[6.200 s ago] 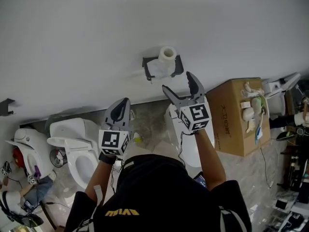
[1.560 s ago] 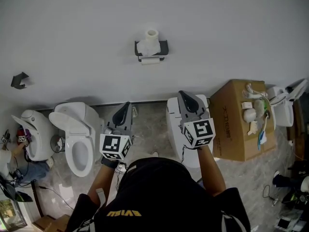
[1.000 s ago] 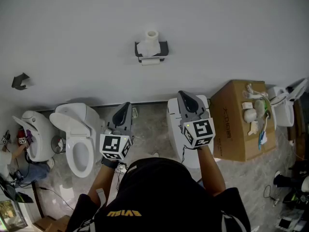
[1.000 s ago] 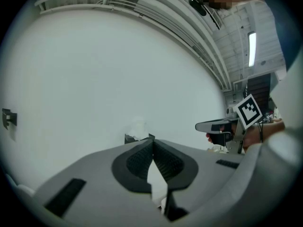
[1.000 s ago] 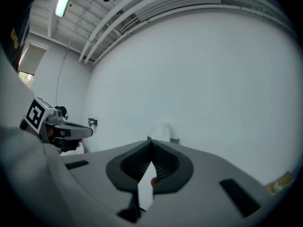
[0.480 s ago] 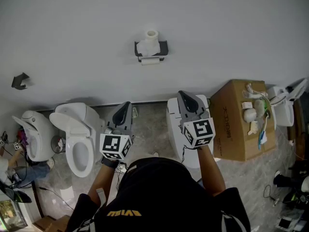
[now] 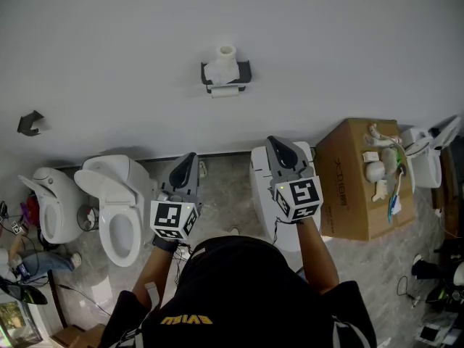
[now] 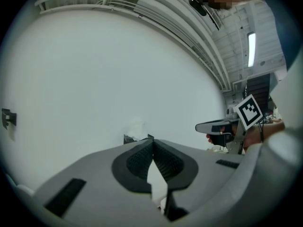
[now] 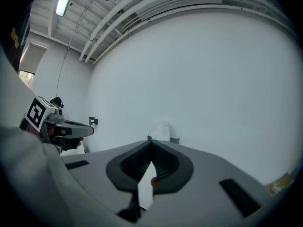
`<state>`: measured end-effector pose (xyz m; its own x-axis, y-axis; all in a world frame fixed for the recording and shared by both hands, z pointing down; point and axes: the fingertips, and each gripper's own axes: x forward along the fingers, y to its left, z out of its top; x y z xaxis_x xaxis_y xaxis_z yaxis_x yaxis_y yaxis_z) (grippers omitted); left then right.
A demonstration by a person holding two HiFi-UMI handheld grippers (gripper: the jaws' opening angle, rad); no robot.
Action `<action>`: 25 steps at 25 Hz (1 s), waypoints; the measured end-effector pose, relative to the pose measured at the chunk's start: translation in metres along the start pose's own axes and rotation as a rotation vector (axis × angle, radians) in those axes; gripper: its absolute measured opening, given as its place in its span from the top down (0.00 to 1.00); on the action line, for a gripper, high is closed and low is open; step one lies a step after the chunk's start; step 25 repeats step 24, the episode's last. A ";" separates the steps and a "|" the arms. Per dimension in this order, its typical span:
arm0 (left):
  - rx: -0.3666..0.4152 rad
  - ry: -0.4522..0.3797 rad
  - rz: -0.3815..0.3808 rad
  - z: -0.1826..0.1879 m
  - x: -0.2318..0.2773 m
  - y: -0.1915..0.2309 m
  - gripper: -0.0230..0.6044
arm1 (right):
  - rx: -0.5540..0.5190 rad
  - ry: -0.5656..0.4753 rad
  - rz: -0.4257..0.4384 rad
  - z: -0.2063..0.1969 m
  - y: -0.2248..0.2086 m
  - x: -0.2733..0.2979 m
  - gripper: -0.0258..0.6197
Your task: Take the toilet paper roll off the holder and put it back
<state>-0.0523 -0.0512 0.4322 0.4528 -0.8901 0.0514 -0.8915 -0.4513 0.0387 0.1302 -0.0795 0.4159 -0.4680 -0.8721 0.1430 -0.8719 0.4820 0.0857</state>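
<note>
- The left gripper (image 8: 152, 144) has its two ribbed black pads (image 8: 135, 162) pressed together at the tips, with nothing between them.
- The right gripper (image 9: 150, 145) is the same: jaws closed tip to tip on nothing, the dark, finely grooved rubber set in smooth grey plastic shells.
- About six seconds ago my right jaws were spread wide and raised close to the holder. Now they are closed, and both grippers hang lower and well back from the wall.
- Over the last second and a half neither gripper has shifted. They are side by side and apart, each with its black-and-white marker cube towards me.
- The toilet paper roll (image 7: 223, 64) is on the holder (image 7: 244, 71). It is a soft white cylinder standing with its open core upward and a loose sheet hanging below.
- Earlier the roll sat further to the right in the head view. I read that as the head turning, since the holder moved with it.
- The holder is a small, dark, angular bracket fixed to the plain matte white wall (image 7: 348, 42).
- Below are glossy white ceramic toilets (image 7: 116, 209), a brown cardboard box (image 7: 355, 187) with white fittings on top, and a veined stone floor (image 7: 225, 187).
- At the lower left a person (image 7: 25, 263) has changed position since a second ago.
</note>
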 end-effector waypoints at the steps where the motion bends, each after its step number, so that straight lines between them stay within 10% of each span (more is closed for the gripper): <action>1: -0.001 0.001 0.000 0.000 0.000 0.000 0.95 | -0.002 0.001 0.002 0.000 0.001 0.000 0.97; 25: -0.011 -0.004 0.066 0.003 -0.016 0.015 0.95 | -0.120 0.033 0.090 0.013 -0.022 -0.005 0.97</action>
